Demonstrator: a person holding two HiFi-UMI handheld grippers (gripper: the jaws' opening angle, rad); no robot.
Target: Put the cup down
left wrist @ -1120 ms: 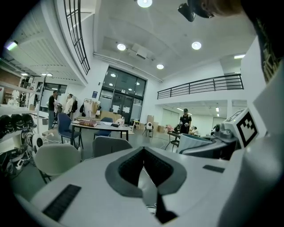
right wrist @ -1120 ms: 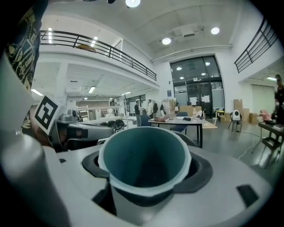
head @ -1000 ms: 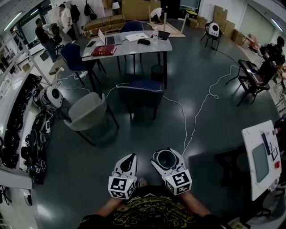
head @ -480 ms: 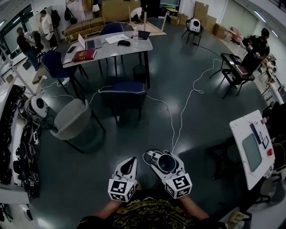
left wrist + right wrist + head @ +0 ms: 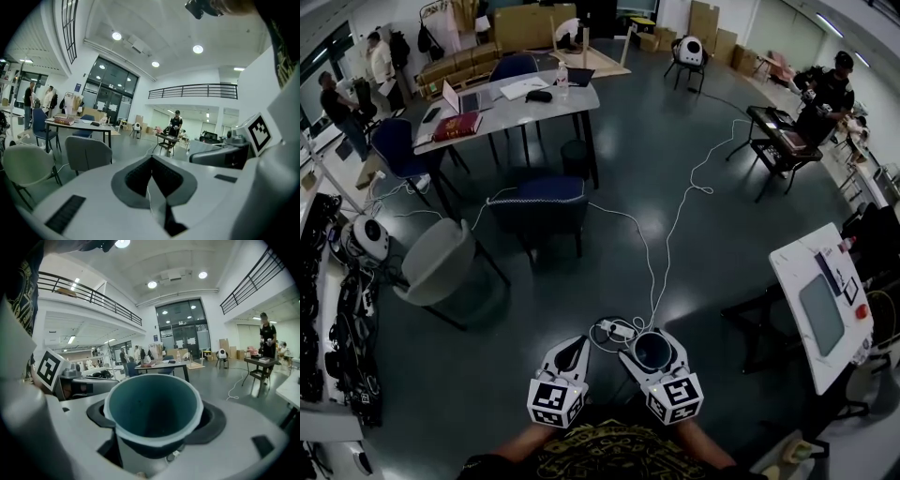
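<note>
A teal cup (image 5: 653, 352) sits upright between the jaws of my right gripper (image 5: 650, 341), which is shut on it. In the right gripper view the cup (image 5: 153, 411) fills the middle, open mouth up and nothing inside, with the right gripper (image 5: 154, 420) clasping its wall on both sides. My left gripper (image 5: 573, 346) hovers beside it on the left, its jaws closed to a point with nothing in them. The left gripper view shows the left gripper (image 5: 151, 180) with its dark pads meeting. Both are held low, close to the person's body, above the dark floor.
A white power strip (image 5: 616, 330) and its cable (image 5: 661, 253) lie on the floor just beyond the grippers. Further off stand a navy chair (image 5: 539, 202), a grey chair (image 5: 441, 262) and a table (image 5: 544, 103) with a laptop. A white table (image 5: 797, 272) stands at the right. People stand far off.
The room has slid left and up in the head view as the person moves; the power strip has come into sight by the grippers. Both grippers keep their pose, cup still held.
</note>
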